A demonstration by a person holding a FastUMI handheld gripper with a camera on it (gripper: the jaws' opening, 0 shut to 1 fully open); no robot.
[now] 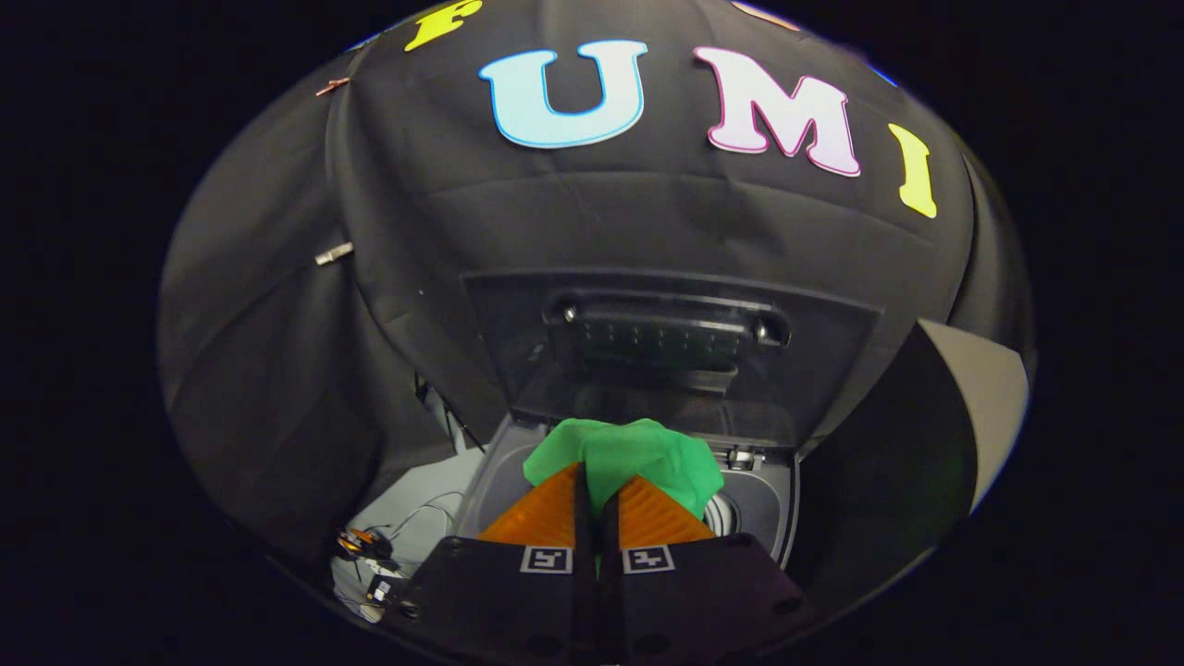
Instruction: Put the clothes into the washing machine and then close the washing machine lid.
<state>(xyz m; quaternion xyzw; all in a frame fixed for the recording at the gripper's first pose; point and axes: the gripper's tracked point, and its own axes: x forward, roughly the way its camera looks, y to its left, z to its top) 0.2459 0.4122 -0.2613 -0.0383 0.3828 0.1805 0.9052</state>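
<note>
Fingers (555,513) of the gripper (597,504) nearly closed, pinched together on a bunch of green cloth (638,458), both pressing on the fabric so that it bulges up and forward just beyond the tips. Held above the open top of the washing machine (499,462), over its near rim rather than squarely over the drum; judged as the carrying stage, with release not yet made. Drum opening (731,513) partly visible just right of the fingers, dark, ribbed at its edge; contents not discernible. Lid (666,351) raised upright behind the opening, leaning toward the booth wall, its handle recess facing forward; positioned so as to leave the mouth unobstructed. Open room: free space ahead of the fingers between cloth and lid, sufficient in judgement for a forward and downward move. Edges to mind: machine's front and left rim directly under the cloth, hinge fittings (740,455) at the lid's foot. Loose wires and small parts (370,546) lying left of the machine, apart from the path. Lid closing outstanding.
</note>
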